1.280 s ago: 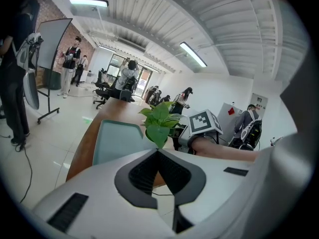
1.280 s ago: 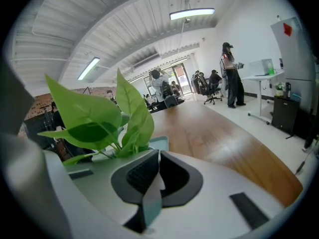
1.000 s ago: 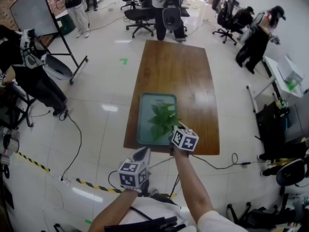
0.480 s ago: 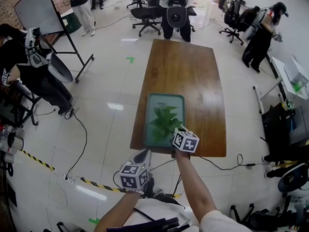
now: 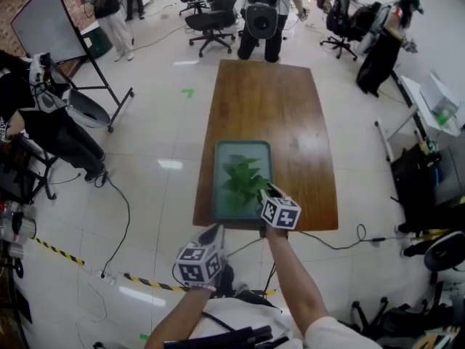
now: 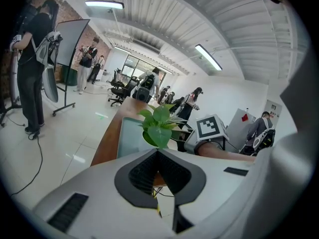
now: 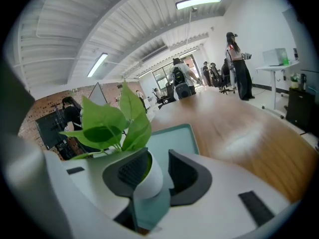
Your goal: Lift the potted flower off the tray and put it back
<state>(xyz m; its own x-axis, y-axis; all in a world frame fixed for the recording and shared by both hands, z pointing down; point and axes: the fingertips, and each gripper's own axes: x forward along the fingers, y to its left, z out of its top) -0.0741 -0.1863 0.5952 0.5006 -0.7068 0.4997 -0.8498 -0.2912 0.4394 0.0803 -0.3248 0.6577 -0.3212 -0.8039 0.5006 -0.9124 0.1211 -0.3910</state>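
Your right arm reaches forward, the right gripper (image 7: pixel 158 158) tilted down. Its jaws have just been opening and stand loose around the potted flower (image 7: pixel 112 126), which sits at the tray's (image 5: pixel 227 153) near right corner. The left gripper (image 6: pixel 158 153), clenched and empty, hangs short of the wooden table's (image 5: pixel 269 107) near edge. In the head view, leaves hide the pot. White floor (image 5: pixel 152 144) surrounds the table, with people (image 5: pixel 265 13) beyond its far edge.

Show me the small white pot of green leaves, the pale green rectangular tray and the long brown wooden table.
small white pot (image 7: pixel 149 179), right gripper view, rounded side wall
pale green rectangular tray (image 7: pixel 174 139), right gripper view, bare floor
long brown wooden table (image 5: pixel 269 100), head view, bare far end
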